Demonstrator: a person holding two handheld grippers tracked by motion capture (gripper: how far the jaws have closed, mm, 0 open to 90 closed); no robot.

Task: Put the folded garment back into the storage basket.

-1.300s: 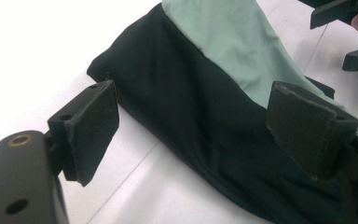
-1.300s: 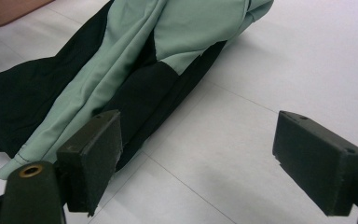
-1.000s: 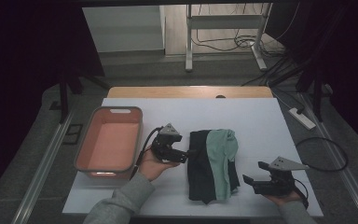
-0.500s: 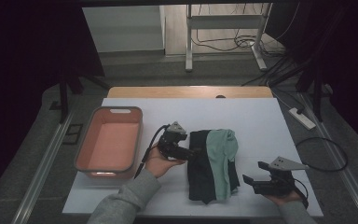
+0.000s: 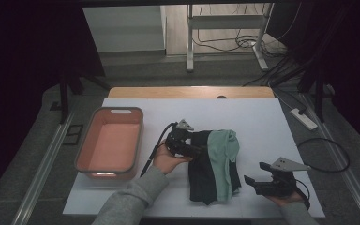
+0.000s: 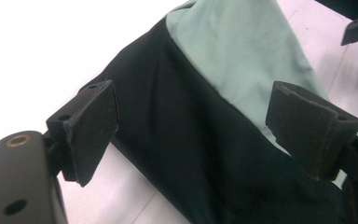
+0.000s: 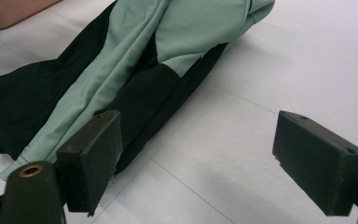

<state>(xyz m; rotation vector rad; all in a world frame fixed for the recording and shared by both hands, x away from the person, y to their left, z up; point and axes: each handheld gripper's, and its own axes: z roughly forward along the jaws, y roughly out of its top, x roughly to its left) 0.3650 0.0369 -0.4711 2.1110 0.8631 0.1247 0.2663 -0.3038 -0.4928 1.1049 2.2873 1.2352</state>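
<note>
left tongs (image 5: pixel 198 151) advanced | jaws spread, astride garment (image 5: pixel 214 165) edge

No text, label, brand or number can be read in any view. The cloth between the jaws bears no print.

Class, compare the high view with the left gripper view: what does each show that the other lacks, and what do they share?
High view alone: the salmon-pink plastic tub left of the cloth, the wooden far table edge, the grey-sleeved forearm, the right gripper open above the white tabletop.

Left gripper view alone: the left gripper close up, its open jaws straddling the dark fabric.

Shared: the folded black and mint-green cloth.
</note>
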